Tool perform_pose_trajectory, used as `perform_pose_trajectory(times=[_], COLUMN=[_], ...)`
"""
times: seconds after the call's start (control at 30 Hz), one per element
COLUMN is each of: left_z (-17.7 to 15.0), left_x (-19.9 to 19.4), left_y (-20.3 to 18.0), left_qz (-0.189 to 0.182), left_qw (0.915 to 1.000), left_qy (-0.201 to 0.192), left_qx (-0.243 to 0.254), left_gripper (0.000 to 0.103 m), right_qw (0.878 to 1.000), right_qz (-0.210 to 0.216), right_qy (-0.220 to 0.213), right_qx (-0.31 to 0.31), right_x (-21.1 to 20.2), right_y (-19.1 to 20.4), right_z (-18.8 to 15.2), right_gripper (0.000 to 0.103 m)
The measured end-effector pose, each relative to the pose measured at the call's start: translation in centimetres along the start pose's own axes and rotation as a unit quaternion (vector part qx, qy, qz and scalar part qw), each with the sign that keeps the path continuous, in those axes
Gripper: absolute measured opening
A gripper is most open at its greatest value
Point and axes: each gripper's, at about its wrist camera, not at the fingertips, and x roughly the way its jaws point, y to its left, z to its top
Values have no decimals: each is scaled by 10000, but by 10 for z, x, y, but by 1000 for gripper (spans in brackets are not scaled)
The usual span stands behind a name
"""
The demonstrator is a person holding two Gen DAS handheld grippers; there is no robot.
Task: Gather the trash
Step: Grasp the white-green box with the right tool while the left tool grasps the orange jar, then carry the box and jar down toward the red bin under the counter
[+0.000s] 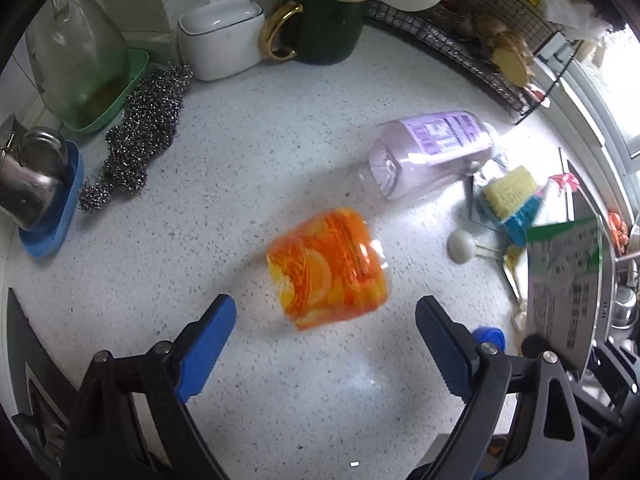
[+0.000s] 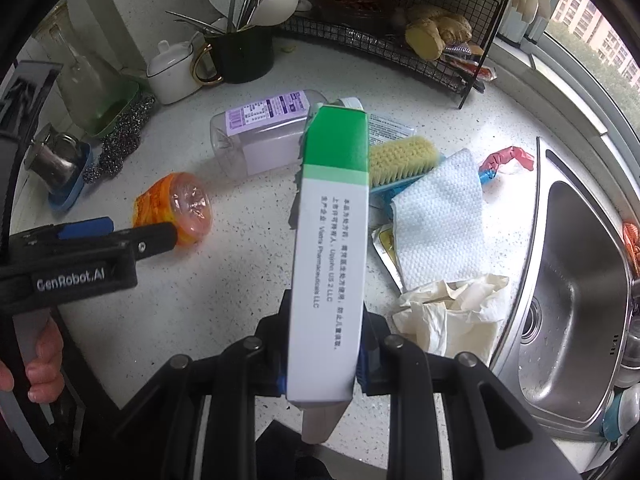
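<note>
Sink (image 2: 576, 280) only in R view; right gripper (image 2: 322, 360) clamps box (image 2: 332, 240), left gripper (image 1: 326, 344) fingers spread

At the far edge of the table (image 2: 200, 300) a dark mug (image 2: 242, 58) of cutlery is seen beside a white lidded pot (image 2: 172, 74), with a steel sink (image 2: 580, 300) at the right.

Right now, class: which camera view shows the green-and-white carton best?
The right wrist view: the green-and-white carton fills the middle, its printed side readable, clamped between the right gripper fingers. The left wrist view catches only part of it at the right edge.
</note>
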Motion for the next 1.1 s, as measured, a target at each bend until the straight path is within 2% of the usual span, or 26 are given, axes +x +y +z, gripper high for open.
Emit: perform_pose_trajectory(times=[0.23, 0.43, 0.63, 0.7, 0.9, 1.1], left_z=[16, 19, 21, 20, 11, -18], left_x=[26, 35, 36, 37, 30, 1], left_y=[5, 11, 15, 14, -1, -12], left_qz=[111, 26, 38, -27, 72, 63], left_qw=[9997, 9997, 9996, 9995, 9981, 9934], left_qy=[173, 236, 140, 132, 39, -139], left_qx=[-97, 3, 260, 286, 613, 1140], left_gripper=[90, 90, 70, 57, 56, 56], right_qw=[9997, 9994, 9993, 9992, 9992, 9994], right_qz=[71, 96, 86, 84, 53, 22], right_qy=[216, 301, 346, 375, 394, 342], right_qx=[-43, -102, -102, -89, -24, -26], right_x=[21, 33, 42, 44, 43, 32], right_y=[8, 14, 17, 18, 14, 6], right_z=[10, 17, 20, 20, 9, -7], right_gripper=[23, 23, 23, 23, 23, 23])
